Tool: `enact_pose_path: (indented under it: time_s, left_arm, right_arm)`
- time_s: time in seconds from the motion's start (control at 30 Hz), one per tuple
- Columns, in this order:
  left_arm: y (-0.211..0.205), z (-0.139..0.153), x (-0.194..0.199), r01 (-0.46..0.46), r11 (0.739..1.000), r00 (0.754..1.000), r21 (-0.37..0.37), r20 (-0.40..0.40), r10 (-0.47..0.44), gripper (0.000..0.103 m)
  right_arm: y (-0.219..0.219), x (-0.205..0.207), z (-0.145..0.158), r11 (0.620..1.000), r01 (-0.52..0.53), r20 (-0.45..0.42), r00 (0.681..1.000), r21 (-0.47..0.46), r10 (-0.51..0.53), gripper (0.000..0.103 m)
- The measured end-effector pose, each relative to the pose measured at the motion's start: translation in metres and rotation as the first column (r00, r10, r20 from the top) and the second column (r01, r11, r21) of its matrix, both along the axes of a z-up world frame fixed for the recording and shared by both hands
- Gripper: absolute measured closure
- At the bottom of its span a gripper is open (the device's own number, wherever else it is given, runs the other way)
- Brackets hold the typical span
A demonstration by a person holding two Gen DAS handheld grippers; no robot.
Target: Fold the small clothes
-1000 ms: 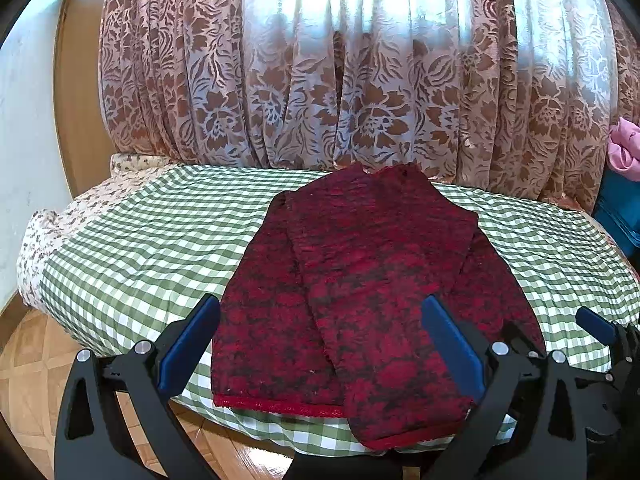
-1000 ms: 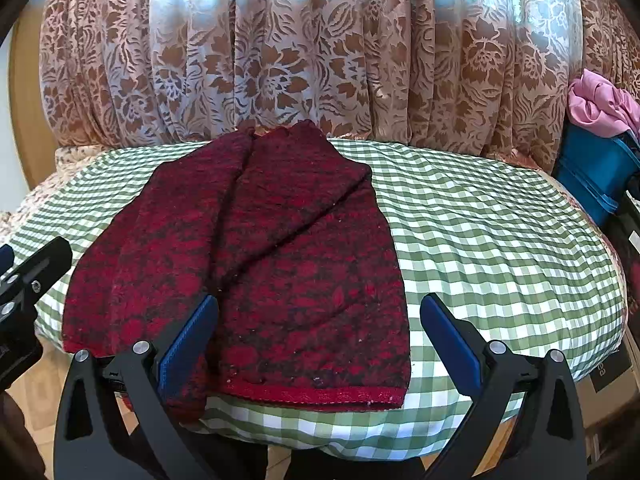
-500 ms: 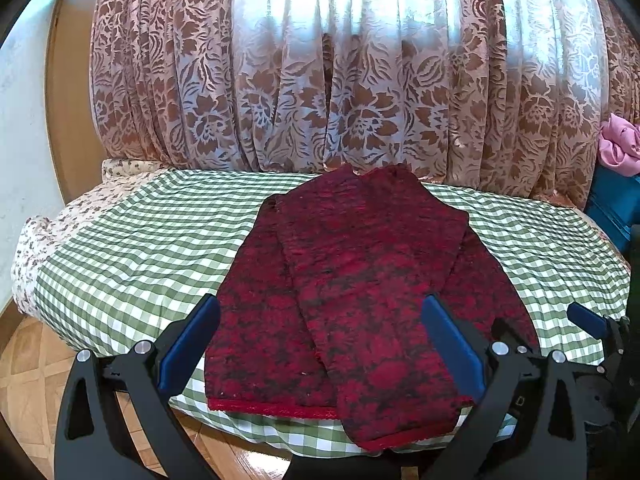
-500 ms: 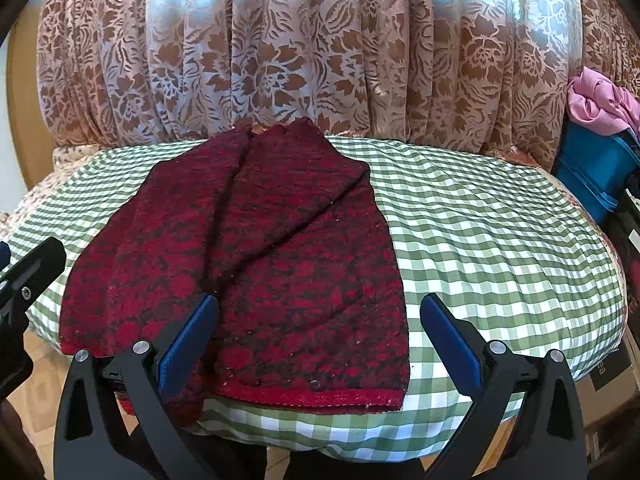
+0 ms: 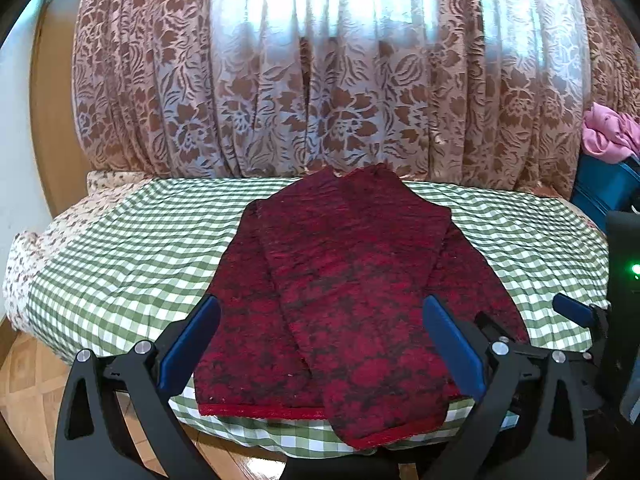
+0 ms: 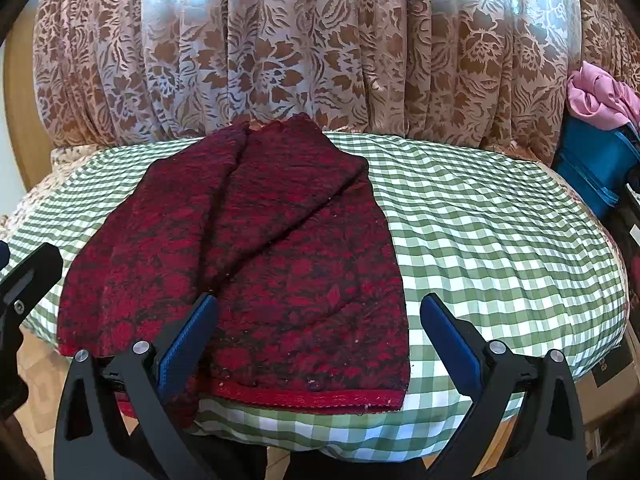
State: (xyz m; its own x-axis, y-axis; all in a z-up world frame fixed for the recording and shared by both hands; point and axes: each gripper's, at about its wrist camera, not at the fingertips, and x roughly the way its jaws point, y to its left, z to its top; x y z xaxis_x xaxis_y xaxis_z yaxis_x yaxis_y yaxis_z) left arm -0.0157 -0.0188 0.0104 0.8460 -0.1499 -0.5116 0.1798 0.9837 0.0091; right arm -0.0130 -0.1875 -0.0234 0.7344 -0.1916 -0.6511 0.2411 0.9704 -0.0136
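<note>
A dark red patterned garment (image 5: 344,292) lies flat on the green checked table (image 5: 132,248), its side panels folded over the middle, its red hem at the near edge. It also shows in the right wrist view (image 6: 256,248). My left gripper (image 5: 320,344) is open and empty, held back from the near edge above the hem. My right gripper (image 6: 318,340) is open and empty, held above the garment's right near corner. The right gripper's finger (image 5: 576,312) shows at the right of the left wrist view.
A brown floral curtain (image 5: 320,92) hangs behind the table. A blue bin (image 6: 596,160) with pink cloth (image 6: 600,96) stands at the far right. A floral cloth (image 5: 36,248) hangs off the table's left end. Wood floor (image 5: 24,392) lies below.
Both grippers have pulled back and risen a little from the table, so the garment sits lower and smaller in view. Both stay open. The garment has not moved.
</note>
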Motion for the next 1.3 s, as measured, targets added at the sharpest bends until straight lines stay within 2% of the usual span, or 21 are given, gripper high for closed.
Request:
enact_pose_path:
  time_s: [0.23, 0.47, 0.7, 0.83, 0.93, 1.1, 1.13, 1.2, 1.23, 1.3]
  left_arm:
    - [-0.007, 0.000, -0.002, 0.056, 0.998, 0.998, 0.008, -0.006, -0.056, 0.002]
    - [-0.008, -0.002, 0.001, 0.074, 0.997, 0.997, 0.008, -0.022, -0.074, 0.002]
    - [-0.019, -0.010, 0.008, 0.151, 0.987, 0.987, 0.052, -0.072, -0.147, 0.002]
    - [-0.031, -0.017, 0.011, 0.217, 0.968, 0.973, 0.123, -0.103, -0.205, 0.003]
    - [-0.043, -0.024, 0.010, 0.279, 0.939, 0.959, 0.201, -0.110, -0.261, 0.006]
    - [-0.063, -0.045, 0.015, 0.367, 0.882, 0.928, 0.294, -0.171, -0.329, 0.022]
    - [-0.067, -0.051, 0.018, 0.374, 0.871, 0.926, 0.319, -0.183, -0.331, 0.026]
    - [-0.068, -0.060, 0.023, 0.400, 0.861, 0.912, 0.312, -0.225, -0.343, 0.047]
    - [-0.068, -0.062, 0.024, 0.411, 0.861, 0.906, 0.299, -0.236, -0.351, 0.051]
    - [-0.066, -0.059, 0.022, 0.425, 0.864, 0.900, 0.270, -0.230, -0.371, 0.073]
  right_arm:
    - [-0.006, 0.002, -0.001, 1.000, 0.022, -0.002, 1.000, 0.005, -0.022, 0.003]
    - [-0.008, 0.004, -0.003, 1.000, 0.028, -0.008, 1.000, 0.008, -0.027, 0.003]
    - [-0.019, 0.011, -0.006, 0.999, 0.040, -0.025, 0.999, 0.025, -0.040, 0.003]
    - [-0.031, 0.016, -0.011, 0.998, 0.047, -0.043, 0.998, 0.046, -0.045, 0.003]
    - [-0.043, 0.020, -0.011, 0.996, 0.027, -0.042, 0.999, 0.086, -0.023, 0.003]
    - [-0.076, 0.032, -0.008, 0.972, 0.009, -0.039, 0.999, 0.235, 0.000, 0.010]
    - [-0.085, 0.038, -0.008, 0.957, 0.008, -0.047, 0.999, 0.291, 0.006, 0.011]
    - [-0.094, 0.049, -0.010, 0.923, -0.009, -0.057, 0.998, 0.385, 0.033, 0.019]
    - [-0.097, 0.053, -0.011, 0.909, -0.020, -0.058, 0.997, 0.416, 0.048, 0.020]
    - [-0.098, 0.066, -0.012, 0.881, -0.051, -0.051, 0.995, 0.471, 0.085, 0.030]
